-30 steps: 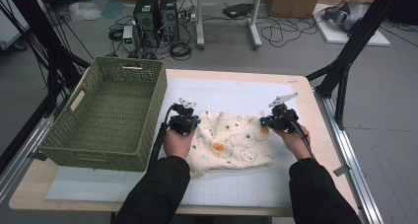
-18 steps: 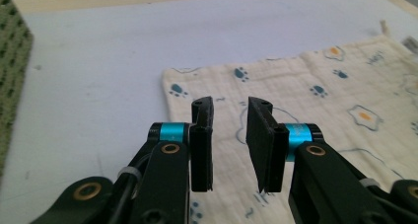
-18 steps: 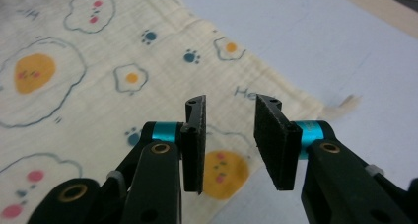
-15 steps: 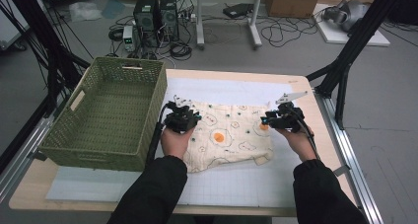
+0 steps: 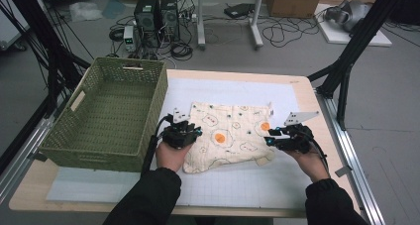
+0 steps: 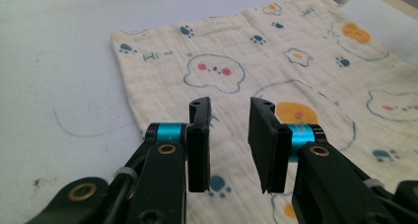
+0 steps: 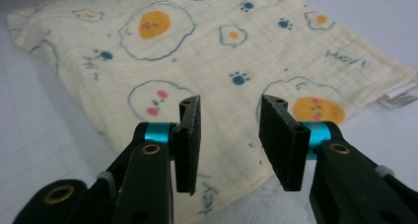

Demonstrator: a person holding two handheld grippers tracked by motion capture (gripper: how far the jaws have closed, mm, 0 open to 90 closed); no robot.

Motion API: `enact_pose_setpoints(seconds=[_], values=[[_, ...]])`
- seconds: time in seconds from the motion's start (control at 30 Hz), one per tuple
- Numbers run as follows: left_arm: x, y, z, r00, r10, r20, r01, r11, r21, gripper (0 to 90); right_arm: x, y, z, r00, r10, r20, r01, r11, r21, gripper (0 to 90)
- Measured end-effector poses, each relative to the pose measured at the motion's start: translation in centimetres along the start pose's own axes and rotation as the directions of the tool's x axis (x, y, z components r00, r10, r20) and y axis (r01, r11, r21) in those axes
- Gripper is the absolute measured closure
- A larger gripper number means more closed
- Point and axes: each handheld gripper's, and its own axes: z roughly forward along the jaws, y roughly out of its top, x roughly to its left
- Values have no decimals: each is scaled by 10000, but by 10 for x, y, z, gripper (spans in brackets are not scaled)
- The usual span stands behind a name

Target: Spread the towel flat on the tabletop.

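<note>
With the cloth (image 5: 230,134) lying flat on the white mat (image 5: 233,185) beside the basket (image 5: 106,117), the left gripper (image 6: 229,135) and right gripper (image 7: 229,135), jaws just opened and empty, could snag and rumple it if dragged low.

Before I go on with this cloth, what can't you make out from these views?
- Cloth, high view: the left gripper covers its near left edge; whether a layer is folded under cannot be told.
- Label, right gripper view: cut off by the right picture edge, print too small to read.
- Basket, high view: its near wall hides the near inner floor.
- Right gripper, high view: too small to judge whether its tips touch the cloth.
</note>
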Motion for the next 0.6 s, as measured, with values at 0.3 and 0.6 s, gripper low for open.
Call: enact_pose_setpoints(seconds=[0.3,0.6], values=[[-1,-22,-5,9998,195,-56,-188,9953,954,628,20,-18,-1,9942,-529,-940,571,9975,423,576],[0,-31,5,9978,561,-355,-503,9879,1469,866,23,-20,12,9854,-927,-1429,1056,9908,853,805]])
